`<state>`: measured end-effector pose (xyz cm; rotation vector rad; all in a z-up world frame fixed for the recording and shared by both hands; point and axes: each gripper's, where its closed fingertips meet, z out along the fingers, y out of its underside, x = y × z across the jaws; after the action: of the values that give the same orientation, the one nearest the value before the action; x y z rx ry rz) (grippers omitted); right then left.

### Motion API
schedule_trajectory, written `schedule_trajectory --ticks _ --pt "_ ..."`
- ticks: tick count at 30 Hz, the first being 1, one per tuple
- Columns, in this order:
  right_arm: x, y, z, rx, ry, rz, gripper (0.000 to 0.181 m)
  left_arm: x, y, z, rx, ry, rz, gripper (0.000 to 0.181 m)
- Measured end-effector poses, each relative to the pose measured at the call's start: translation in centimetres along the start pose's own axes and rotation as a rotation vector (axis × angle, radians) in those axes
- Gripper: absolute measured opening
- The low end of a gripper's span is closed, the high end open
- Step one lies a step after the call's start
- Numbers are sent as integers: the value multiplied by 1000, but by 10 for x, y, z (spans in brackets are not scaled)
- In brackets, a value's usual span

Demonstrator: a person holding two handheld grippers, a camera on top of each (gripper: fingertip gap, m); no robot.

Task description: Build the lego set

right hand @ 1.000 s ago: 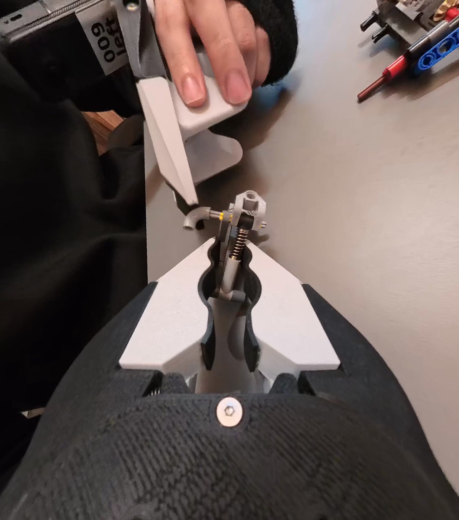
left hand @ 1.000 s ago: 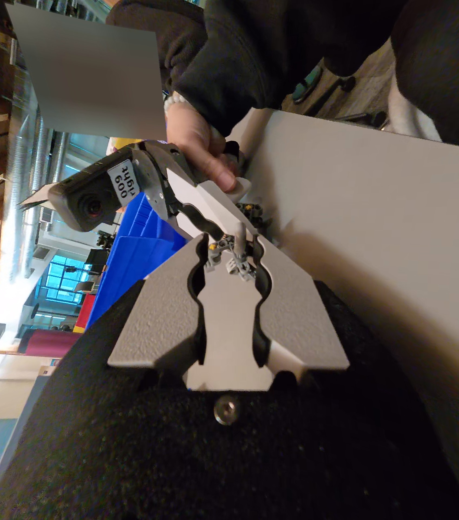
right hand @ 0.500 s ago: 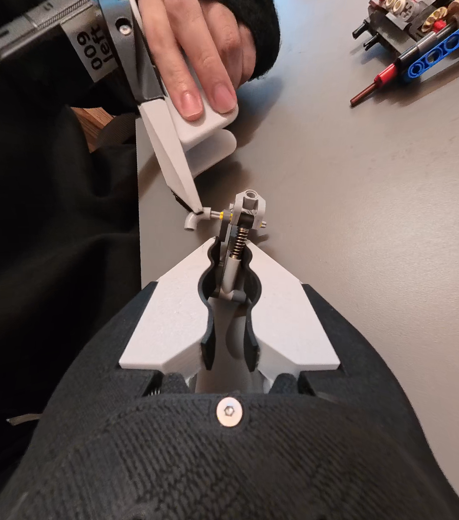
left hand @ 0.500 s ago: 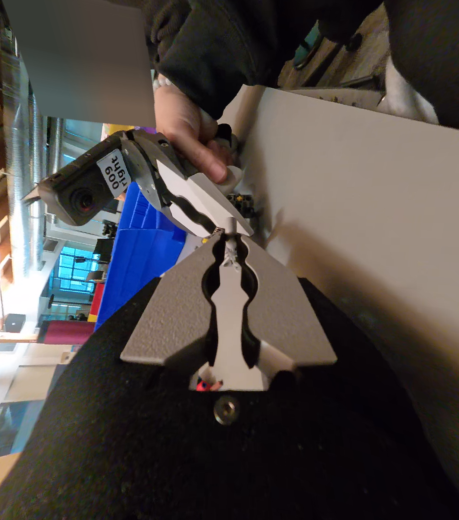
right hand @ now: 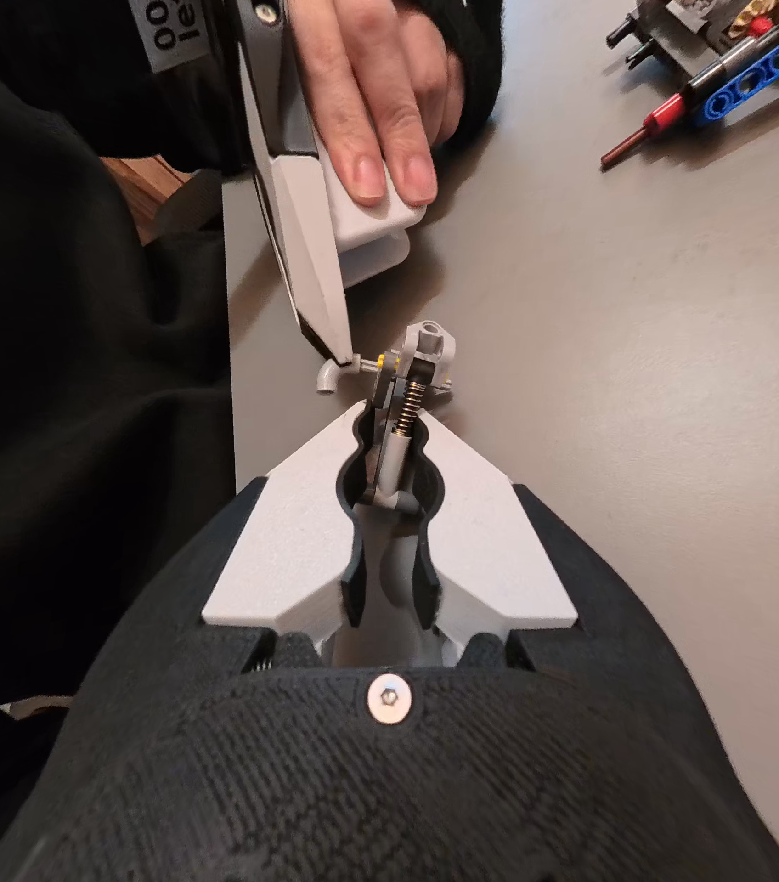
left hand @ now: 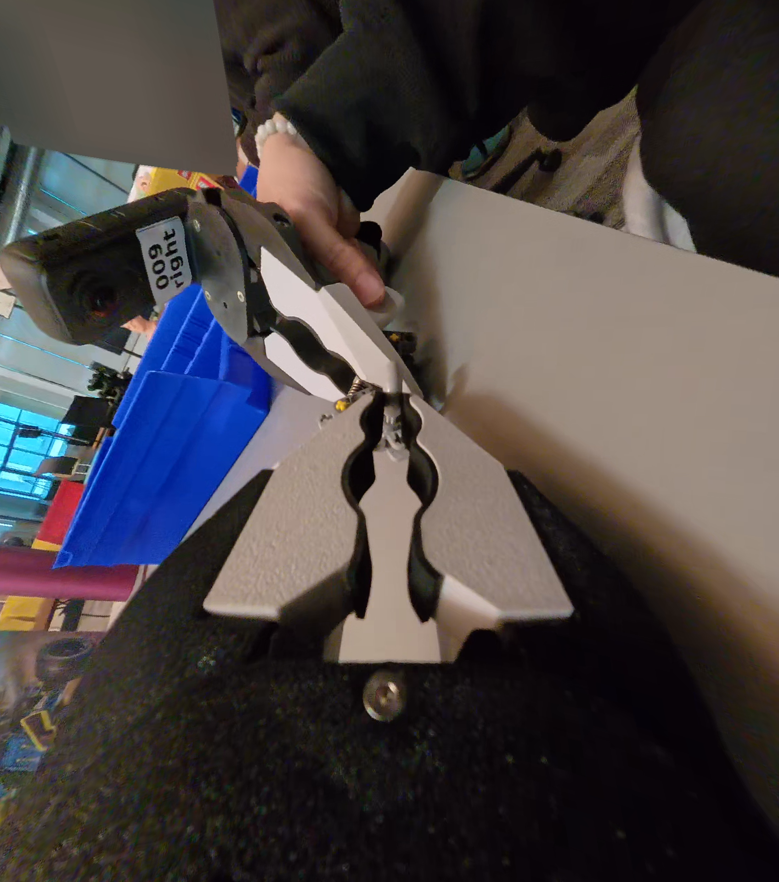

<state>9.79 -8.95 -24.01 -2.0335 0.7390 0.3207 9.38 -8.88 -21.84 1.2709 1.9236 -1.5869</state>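
Note:
My right gripper (right hand: 394,410) is shut on a small lego assembly (right hand: 397,458) with a grey shock absorber and metal spring (right hand: 409,401), and holds it just above the grey table (right hand: 616,382). A light grey connector (right hand: 430,341) tops the assembly. A short axle sticks out to its left and ends in a small curved grey piece (right hand: 328,379). My left gripper (right hand: 340,358) comes down from the upper left and pinches that piece at its tips. In the left wrist view my left gripper (left hand: 390,405) is shut on the small grey piece (left hand: 392,429), tip to tip with the right gripper (left hand: 392,382).
A partial lego build with a blue beam (right hand: 760,71) and a red-tipped axle (right hand: 640,133) lies at the table's far right. The table edge (right hand: 230,334) runs just left of the grippers, against a person's dark clothing. Blue bins (left hand: 163,453) stand beyond. Less than 4 cm separates the two grippers' tips.
My left gripper was open around the assembly's side piece and has shut on it at the tips. My right gripper kept its hold on the assembly and barely moved.

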Motion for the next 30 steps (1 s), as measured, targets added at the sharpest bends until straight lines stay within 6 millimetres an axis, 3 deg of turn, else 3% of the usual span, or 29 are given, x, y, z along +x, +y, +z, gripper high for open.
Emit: schedule_trajectory --ticks 9,15,24,30 --pt "8 -8 0 59 63 51 12 -8 10 -4 -52 -72 50 5" --pt "16 -11 -2 84 111 63 12 -10 10 -5 -80 -103 72 20" --pt "17 -12 -2 84 121 60 12 -12 13 -4 -179 -162 209 9" --pt "17 -12 -2 82 125 56 12 -13 12 -3 -187 -154 158 5"
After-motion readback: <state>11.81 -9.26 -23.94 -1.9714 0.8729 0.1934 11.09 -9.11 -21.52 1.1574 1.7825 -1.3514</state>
